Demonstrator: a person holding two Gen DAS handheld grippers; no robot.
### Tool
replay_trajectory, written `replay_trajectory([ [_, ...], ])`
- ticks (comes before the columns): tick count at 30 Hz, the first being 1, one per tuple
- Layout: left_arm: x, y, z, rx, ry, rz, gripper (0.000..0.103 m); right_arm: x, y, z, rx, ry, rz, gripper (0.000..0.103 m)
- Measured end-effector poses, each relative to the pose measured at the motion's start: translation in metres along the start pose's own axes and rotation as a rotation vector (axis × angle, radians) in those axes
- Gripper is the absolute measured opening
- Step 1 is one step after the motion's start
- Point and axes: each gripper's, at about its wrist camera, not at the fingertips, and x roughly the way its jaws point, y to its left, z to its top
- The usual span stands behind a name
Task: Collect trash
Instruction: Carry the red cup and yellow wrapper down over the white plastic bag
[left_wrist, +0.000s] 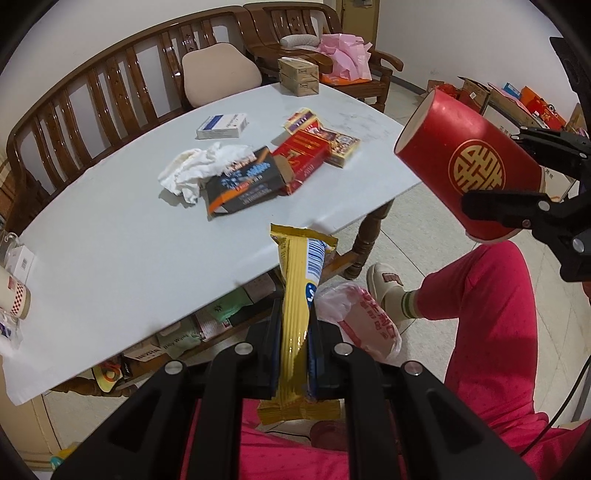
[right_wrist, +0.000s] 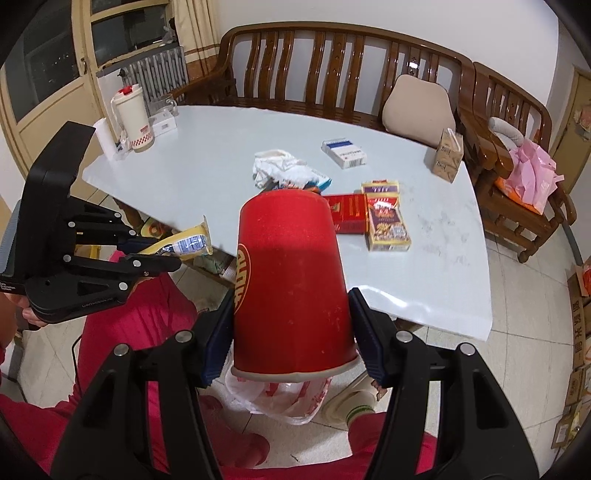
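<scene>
Left gripper (left_wrist: 293, 354) fingers pinch a long yellow foil snack wrapper (left_wrist: 297, 310), held off the desk's near edge. Right gripper (right_wrist: 291, 339) fingers clamp a red paper cup with gold emblem (right_wrist: 291, 280), tilted, mouth toward the camera, also off the near edge. Below both, on the floor: a thin white plastic bag with red print (right_wrist: 280, 397). On the white desk (left_wrist: 110, 240), mid-surface: crumpled white tissue (left_wrist: 192, 166), black carton (left_wrist: 243, 181), red cigarette boxes (left_wrist: 306, 155). Farther: blue-white box (left_wrist: 221, 126); far edge: tan cartons (left_wrist: 298, 76).
</scene>
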Motion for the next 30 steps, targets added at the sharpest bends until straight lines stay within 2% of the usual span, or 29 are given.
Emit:
replay_trajectory([
  [14,0.044,-0.023,-0.027,0.009,0.043,-0.062,0.012,0.034,0.013,-0.044,0.016,0.07,-0.025,0.059],
  [22,0.091,-0.037,-0.048,0.028,0.109,-0.093,0.012,0.075,0.01,-0.074,0.059,0.136,0.0,0.059],
  [30,0.141,-0.03,-0.069,-0.012,0.196,-0.125,0.012,0.116,0.001,-0.097,0.092,0.203,-0.006,0.059],
])
